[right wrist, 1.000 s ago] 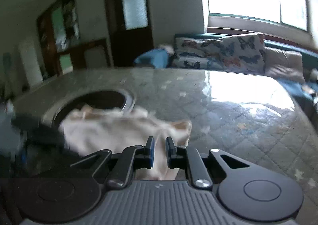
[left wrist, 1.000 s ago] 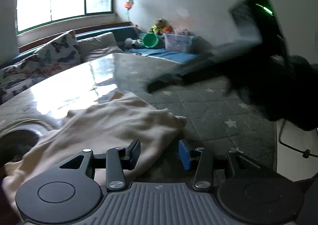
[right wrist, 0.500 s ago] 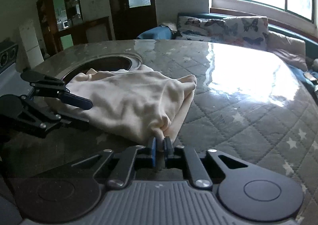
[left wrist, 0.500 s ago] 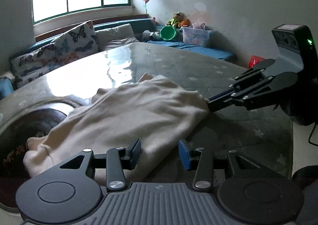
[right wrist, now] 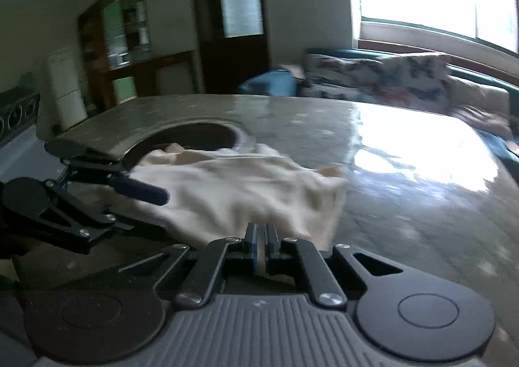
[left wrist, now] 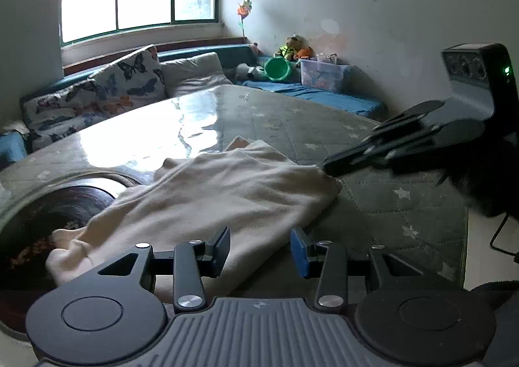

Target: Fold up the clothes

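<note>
Quilted star-patterned table cover [left wrist: 373,205], window-lit

Each handheld gripper has a ribbed grey housing flanked by two round black discs. From these, black linkage arms with silver screw heads run forward to the fingers. The left gripper [left wrist: 259,248] carries blue pads [left wrist: 298,252] on its finger faces; the right gripper [right wrist: 261,245] has the same blue pads. Seen from the left wrist, the right gripper's grey camera block [left wrist: 472,75] shows a green light.
</note>
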Available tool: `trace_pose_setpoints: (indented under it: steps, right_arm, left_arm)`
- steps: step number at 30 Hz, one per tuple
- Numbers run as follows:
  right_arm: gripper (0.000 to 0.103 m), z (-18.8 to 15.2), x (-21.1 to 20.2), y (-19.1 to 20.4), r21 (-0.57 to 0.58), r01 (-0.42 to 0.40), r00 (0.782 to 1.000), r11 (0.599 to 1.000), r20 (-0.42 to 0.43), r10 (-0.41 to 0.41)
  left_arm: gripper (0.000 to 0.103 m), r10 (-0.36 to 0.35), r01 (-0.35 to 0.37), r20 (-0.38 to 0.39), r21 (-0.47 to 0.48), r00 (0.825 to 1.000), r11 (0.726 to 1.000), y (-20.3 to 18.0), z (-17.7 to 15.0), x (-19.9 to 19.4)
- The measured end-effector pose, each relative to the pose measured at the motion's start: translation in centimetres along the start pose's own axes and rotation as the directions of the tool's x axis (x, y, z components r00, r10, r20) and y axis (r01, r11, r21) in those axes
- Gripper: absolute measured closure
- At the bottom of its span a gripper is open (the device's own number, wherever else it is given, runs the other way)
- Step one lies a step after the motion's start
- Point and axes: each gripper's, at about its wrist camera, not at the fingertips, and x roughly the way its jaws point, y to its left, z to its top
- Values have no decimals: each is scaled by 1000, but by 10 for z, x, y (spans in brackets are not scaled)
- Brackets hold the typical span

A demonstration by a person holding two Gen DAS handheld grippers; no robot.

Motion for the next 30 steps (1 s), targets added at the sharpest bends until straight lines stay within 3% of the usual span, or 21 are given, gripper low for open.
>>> trace_pose_setpoints:
  steps: [7, 16, 23, 27, 30]
  right_arm:
    - [101, -12, 12, -27, 123, 5, 999, 992, -51, 2]
    - [96, -1, 10, -16, 62, 0, 999, 998, -33, 2]
    - [95, 2, 16, -14, 54, -8, 999, 998, -46, 10]
    - [84, 11, 19, -9, 41, -23, 1000, 999, -15, 24]
    - [84, 15, 29, -7, 39, -32, 999, 999, -7, 32]
  left_arm:
    - [58, 50, -56, -56, -120, 997, 991, 23, -25, -19]
    - [58, 125, -126, -19, -242, 992, 962, 45, -30, -49]
    - [58, 117, -127, -54, -237, 992, 963, 49, -40, -52]
    - [57, 135, -130, 8, -223, 991, 966, 48, -26, -61]
    - [57, 155, -154, -17, -255, 988, 955, 60, -27, -50]
